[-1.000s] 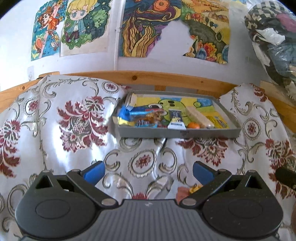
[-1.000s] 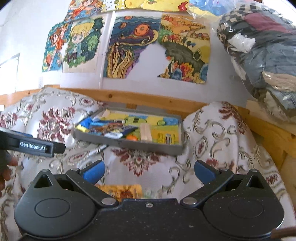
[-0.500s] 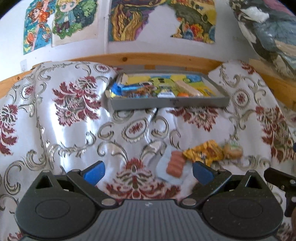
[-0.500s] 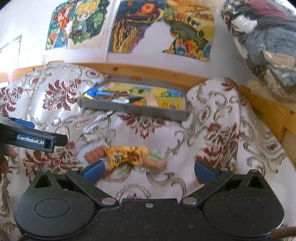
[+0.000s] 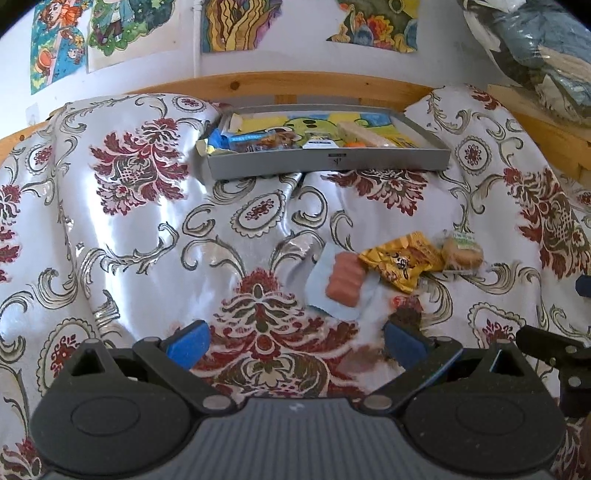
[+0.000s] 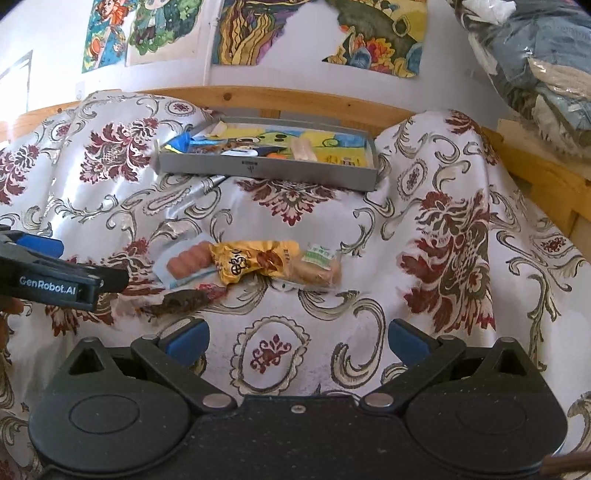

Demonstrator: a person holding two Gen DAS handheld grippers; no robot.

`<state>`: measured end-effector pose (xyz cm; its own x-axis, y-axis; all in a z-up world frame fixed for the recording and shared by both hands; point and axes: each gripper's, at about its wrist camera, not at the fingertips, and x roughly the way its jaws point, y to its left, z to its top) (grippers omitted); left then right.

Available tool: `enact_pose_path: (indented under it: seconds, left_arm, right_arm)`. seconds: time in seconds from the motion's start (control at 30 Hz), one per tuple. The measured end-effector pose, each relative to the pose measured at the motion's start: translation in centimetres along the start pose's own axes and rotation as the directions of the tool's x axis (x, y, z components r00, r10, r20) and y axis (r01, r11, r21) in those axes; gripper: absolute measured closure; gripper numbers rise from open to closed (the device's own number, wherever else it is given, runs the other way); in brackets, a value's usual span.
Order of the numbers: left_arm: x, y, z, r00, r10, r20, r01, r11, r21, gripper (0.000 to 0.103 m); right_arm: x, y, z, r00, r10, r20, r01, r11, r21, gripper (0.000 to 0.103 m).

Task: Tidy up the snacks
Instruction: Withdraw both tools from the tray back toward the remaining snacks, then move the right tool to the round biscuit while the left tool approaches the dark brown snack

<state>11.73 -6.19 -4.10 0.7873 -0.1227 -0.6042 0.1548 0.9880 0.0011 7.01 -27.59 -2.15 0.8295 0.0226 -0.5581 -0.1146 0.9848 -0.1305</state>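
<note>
Both claws hang over a bed draped in a shiny white cloth (image 5: 122, 236) with dark red flowers. The left gripper (image 5: 295, 341) fills the bottom of its own view, blue pads spread wide with nothing between them. The right gripper (image 6: 297, 341) is likewise agape and empty, low in its frame.

Loose snacks lie in a row at mid-frame of the right view: a pack of pink sausages (image 6: 188, 263) on pale blue wrapping, a yellow packet (image 6: 255, 258) overlapping its right end, and a clear-wrapped bun with a green label (image 6: 319, 267) touching that packet's right side. A dark brown wrapper (image 6: 181, 301) lies just below the sausages. In the left view the same group sits right of centre, just above the right pad.

Higher up, near the wooden bed rail (image 5: 295, 83), a grey tray (image 5: 328, 160) holds several more wrapped snacks on a colourful liner. Drawings (image 6: 373, 33) hang on the wall along the top edge.
</note>
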Motion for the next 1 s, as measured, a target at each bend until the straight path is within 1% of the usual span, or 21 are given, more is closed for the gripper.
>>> enact_pose_path:
  seconds: [0.3,0.5,0.67,0.8,0.87,0.93,1.0]
  left_arm:
    - [0.4,-0.6,-0.1,1.0,-0.029,-0.007,0.029,0.999,0.024,0.001]
    - [1.0,-1.5,-0.1,0.996,-0.082,-0.022,0.083,0.995,0.05,0.001]
    - [1.4,-2.6,0.0,0.99,-0.134,-0.033,0.137,0.986,0.091,0.001]
    - [2.1,-3.7,0.0,0.984,-0.169,-0.063,0.176,0.977,0.119,0.001]
    - [2.4,-4.1,0.1,0.981,-0.183,-0.065,0.19,0.972,0.136,0.001]
    - [2.8,-4.5,0.2,0.978,-0.195,-0.076,0.205,0.967,0.153,0.001]
    - [3.6,-4.9,0.4,0.975,-0.197,-0.105,0.212,0.963,0.163,0.001]
  right_arm:
    - [1.1,-0.6,0.1,1.0,-0.004,-0.014,0.004,1.0,0.004,0.001]
    - [2.3,-1.3,0.6,1.0,0.006,-0.006,-0.006,1.0,-0.008,0.001]
    - [3.6,-2.4,1.3,1.0,0.004,0.006,-0.004,1.0,-0.025,0.001]
    - [5.1,-3.2,2.3,0.999,0.052,0.002,-0.052,0.996,-0.079,0.001]
    - [6.1,-3.7,3.0,0.997,0.082,-0.006,-0.082,0.992,-0.101,0.001]
    - [7.0,-4.0,3.5,0.994,0.108,-0.016,-0.109,0.988,-0.108,0.001]
    - [8.2,-4.3,4.0,0.99,0.135,-0.037,-0.138,0.986,-0.097,0.001]
